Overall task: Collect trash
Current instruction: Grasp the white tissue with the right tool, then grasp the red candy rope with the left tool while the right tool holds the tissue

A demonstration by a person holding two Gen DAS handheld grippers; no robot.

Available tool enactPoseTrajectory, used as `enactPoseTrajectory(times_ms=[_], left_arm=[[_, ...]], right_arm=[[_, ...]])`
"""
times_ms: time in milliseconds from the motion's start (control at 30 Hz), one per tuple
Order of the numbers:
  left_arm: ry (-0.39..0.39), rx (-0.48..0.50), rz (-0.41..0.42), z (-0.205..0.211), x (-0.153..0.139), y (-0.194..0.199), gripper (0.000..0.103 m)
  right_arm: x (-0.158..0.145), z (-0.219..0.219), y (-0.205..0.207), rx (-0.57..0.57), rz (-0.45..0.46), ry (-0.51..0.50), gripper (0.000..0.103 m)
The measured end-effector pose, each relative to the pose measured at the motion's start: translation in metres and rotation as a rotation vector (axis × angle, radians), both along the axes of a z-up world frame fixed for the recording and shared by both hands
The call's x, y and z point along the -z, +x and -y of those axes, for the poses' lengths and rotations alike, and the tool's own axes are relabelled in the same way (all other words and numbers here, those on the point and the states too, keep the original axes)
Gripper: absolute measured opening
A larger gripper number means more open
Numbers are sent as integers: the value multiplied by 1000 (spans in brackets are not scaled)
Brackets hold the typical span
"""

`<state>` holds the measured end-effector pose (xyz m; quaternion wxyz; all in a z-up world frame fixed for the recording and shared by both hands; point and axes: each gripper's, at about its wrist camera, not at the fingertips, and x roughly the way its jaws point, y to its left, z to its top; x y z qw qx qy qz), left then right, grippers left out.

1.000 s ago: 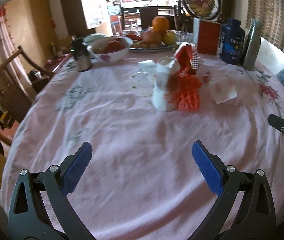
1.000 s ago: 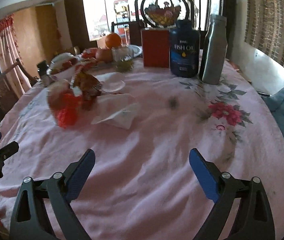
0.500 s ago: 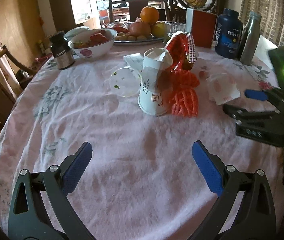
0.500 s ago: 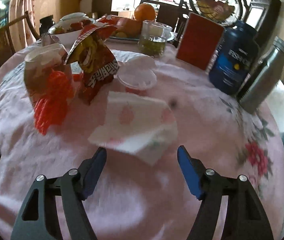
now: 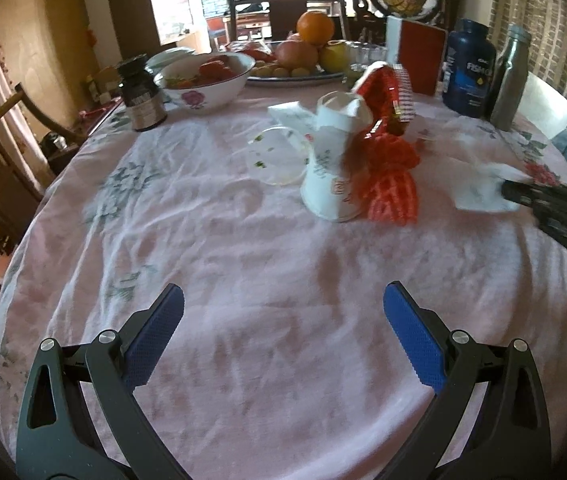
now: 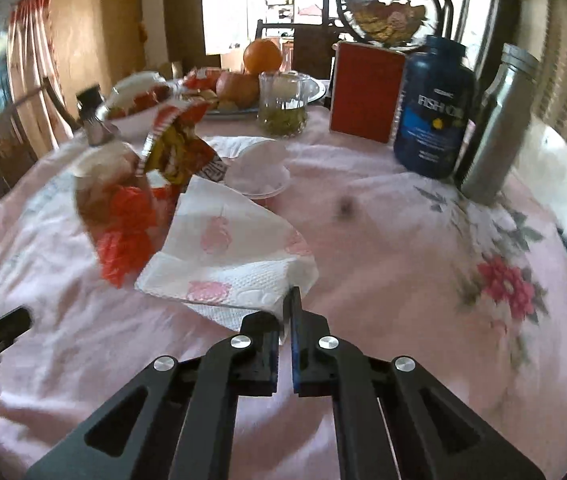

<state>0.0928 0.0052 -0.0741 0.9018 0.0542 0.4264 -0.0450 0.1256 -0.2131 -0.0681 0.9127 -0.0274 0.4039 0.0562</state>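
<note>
My right gripper (image 6: 285,312) is shut on the near corner of a white paper napkin with pink prints (image 6: 227,256), which lies on the pink tablecloth; it also shows in the left wrist view (image 5: 479,188). Left of it lie a crumpled paper cup (image 5: 333,168), red netting (image 5: 391,184), a red snack wrapper (image 6: 179,144) and a clear plastic lid (image 5: 279,156). My left gripper (image 5: 283,320) is open and empty, low over the cloth, well short of the cup.
At the back stand a fruit plate with an orange (image 5: 315,28), a floral bowl (image 5: 203,80), a dark jar (image 5: 141,96), a red box (image 6: 367,92), a fish oil bottle (image 6: 435,108), a steel bottle (image 6: 499,120) and a glass (image 6: 283,108). Wooden chairs stand left.
My right gripper moved forward to the napkin and shut on its corner. My left gripper drew back a little and stayed open.
</note>
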Motion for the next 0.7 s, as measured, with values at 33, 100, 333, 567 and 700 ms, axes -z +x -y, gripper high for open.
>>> enactPoseTrajectory(times_ms=[33, 100, 333, 567, 700], left_arm=[[-1, -7, -1, -2, -1, 0, 96], [-6, -9, 0, -4, -2, 1, 96], [-36, 21, -10, 8, -10, 12, 96], [-67, 109, -42, 48, -13, 23, 96], [-72, 118, -50, 65, -13, 32, 96]], right_arm=[[-2, 1, -6, 2, 9, 9, 4], [-5, 2, -22, -3, 28, 20, 4], [-14, 20, -58, 22, 77, 118, 3], [-4, 47, -78, 66, 60, 181, 3], [-1, 59, -88, 84, 60, 203, 3]])
